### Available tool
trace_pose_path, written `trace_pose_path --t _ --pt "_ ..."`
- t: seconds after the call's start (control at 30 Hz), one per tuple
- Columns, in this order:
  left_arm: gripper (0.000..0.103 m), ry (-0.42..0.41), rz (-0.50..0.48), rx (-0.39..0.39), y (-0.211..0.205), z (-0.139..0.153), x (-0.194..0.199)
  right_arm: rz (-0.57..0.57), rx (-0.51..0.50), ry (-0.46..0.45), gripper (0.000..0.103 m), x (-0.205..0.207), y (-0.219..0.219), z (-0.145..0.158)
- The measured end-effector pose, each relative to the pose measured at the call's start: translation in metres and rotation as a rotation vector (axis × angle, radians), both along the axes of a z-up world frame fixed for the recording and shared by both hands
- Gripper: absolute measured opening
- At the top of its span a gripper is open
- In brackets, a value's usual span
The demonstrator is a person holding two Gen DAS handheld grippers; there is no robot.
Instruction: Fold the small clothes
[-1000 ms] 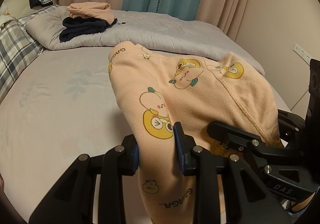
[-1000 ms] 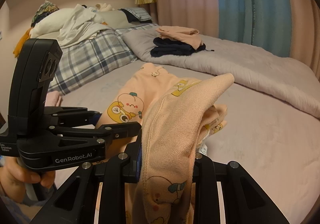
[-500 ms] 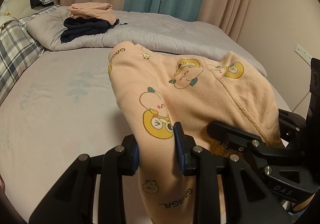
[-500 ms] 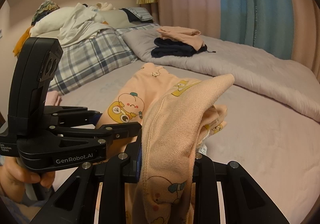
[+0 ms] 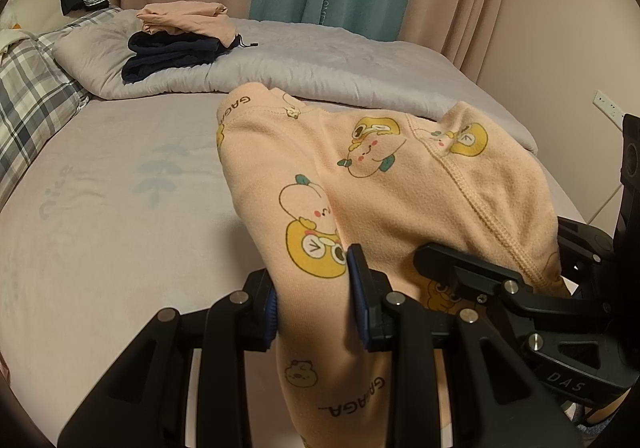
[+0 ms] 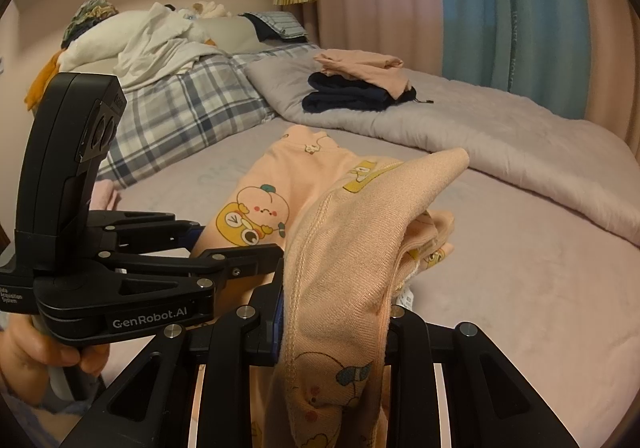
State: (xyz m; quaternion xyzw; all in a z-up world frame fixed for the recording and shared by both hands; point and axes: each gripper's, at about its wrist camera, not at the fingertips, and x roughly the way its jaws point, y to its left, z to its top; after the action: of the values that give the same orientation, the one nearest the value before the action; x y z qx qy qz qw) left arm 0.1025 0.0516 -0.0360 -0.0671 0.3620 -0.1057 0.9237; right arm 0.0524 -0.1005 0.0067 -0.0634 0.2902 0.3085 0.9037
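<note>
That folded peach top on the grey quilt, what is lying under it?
Under the peach top lies a folded dark navy garment, resting on the grey quilt. Only its front folds show; the part beneath the top is covered.

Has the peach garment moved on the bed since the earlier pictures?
No. In the left wrist view, the peach garment lies at the same place against the grey quilt edge behind it.

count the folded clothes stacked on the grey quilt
2: a peach garment on top and a dark navy one beneath it, stacked on the grey quilt. More could be hidden between them.
</note>
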Motion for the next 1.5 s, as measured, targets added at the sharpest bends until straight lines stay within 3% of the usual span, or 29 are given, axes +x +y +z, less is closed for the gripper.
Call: trace_pose_path --t 1.5 --pt "0.030 0.023 0.013 0.013 0.009 -0.016 0.020 0.046 -0.019 0.013 0.029 0.021 -0.012 -0.007"
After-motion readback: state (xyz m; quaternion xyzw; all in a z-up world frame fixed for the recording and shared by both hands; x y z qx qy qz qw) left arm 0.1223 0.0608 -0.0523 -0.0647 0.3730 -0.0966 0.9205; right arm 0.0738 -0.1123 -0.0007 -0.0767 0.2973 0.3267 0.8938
